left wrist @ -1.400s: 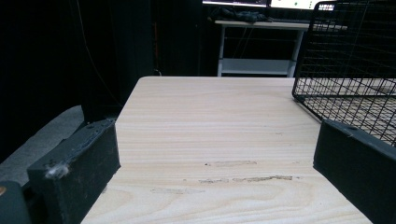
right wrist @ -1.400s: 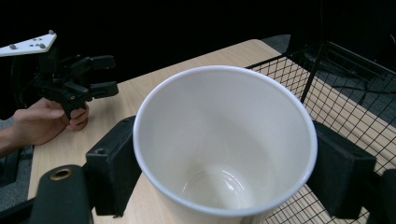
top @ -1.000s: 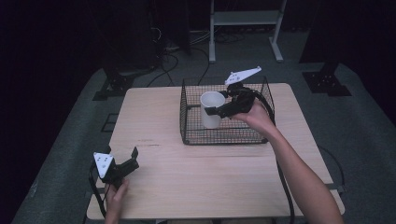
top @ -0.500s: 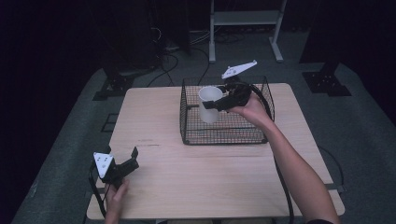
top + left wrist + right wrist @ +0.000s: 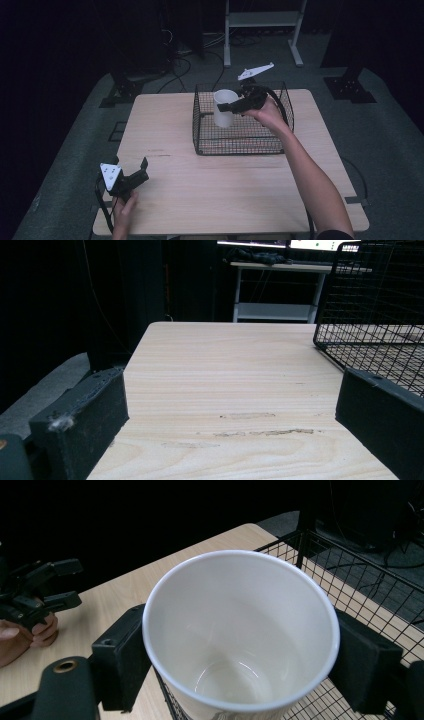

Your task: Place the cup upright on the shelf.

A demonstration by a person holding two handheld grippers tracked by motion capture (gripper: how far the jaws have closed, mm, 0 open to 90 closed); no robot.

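Note:
A white paper cup (image 5: 224,107) hangs upright above the left part of the black wire basket (image 5: 239,145), lifted to about the height of the rim, with my right gripper (image 5: 226,106) shut on its sides. In the right gripper view the empty cup (image 5: 240,630) sits between the two black jaws, which press on both sides. My left gripper (image 5: 140,171) rests low at the table's near left corner, open, with bare wood between its jaws (image 5: 230,415).
The wooden table (image 5: 170,130) has free surface left of and in front of the basket. A corner of the basket (image 5: 375,315) stands to the right ahead of the left gripper. A white metal stand (image 5: 260,22) and cables lie on the floor behind the table.
My right gripper has lifted the cup upward and slightly back, from low inside the basket to rim height. The left gripper has stayed in place.

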